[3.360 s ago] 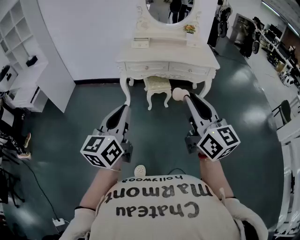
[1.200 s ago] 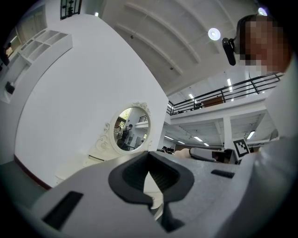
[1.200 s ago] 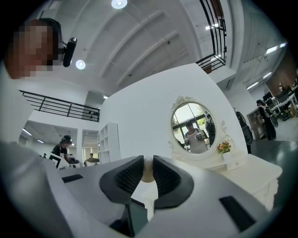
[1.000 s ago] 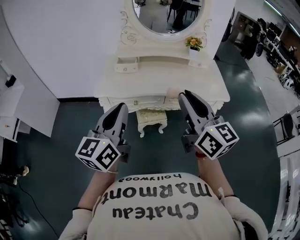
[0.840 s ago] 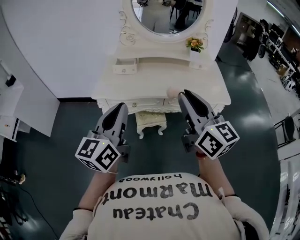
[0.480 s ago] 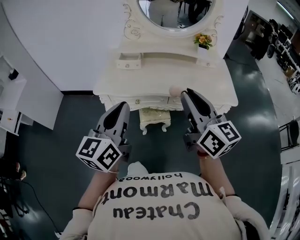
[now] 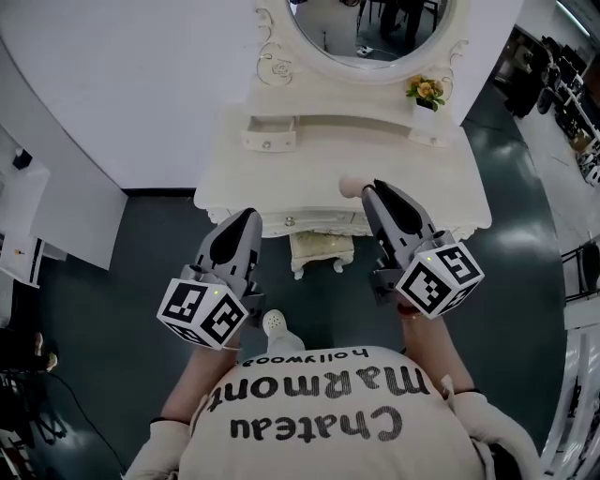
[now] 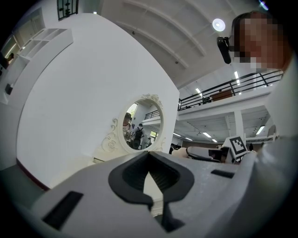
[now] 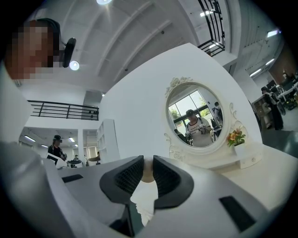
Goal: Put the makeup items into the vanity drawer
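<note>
A white vanity [image 7: 281, 178] with an oval mirror [image 7: 375, 23] stands right ahead. It has a small knobbed drawer [image 7: 269, 141] on its raised shelf and shut front drawers [image 7: 300, 223]. My right gripper [image 7: 368, 189] hangs over the tabletop's front right part, shut on a round beige makeup sponge [image 7: 352, 185]. The sponge [image 9: 148, 173] sits pinched between the pads of the right gripper [image 9: 148, 160]. My left gripper [image 7: 246, 217] hovers at the vanity's front edge. In the left gripper view the left gripper [image 8: 149, 155] is shut with nothing in it.
A small pot of flowers [image 7: 427, 94] stands at the tabletop's back right. A cushioned stool [image 7: 322, 249] is tucked under the vanity. A white shelf unit [image 7: 33, 202] stands to the left, with dark green floor [image 7: 122, 272] around.
The vanity has come nearer and slid lower in the head view. Both grippers now reach its front edge. The right gripper still holds the sponge.
</note>
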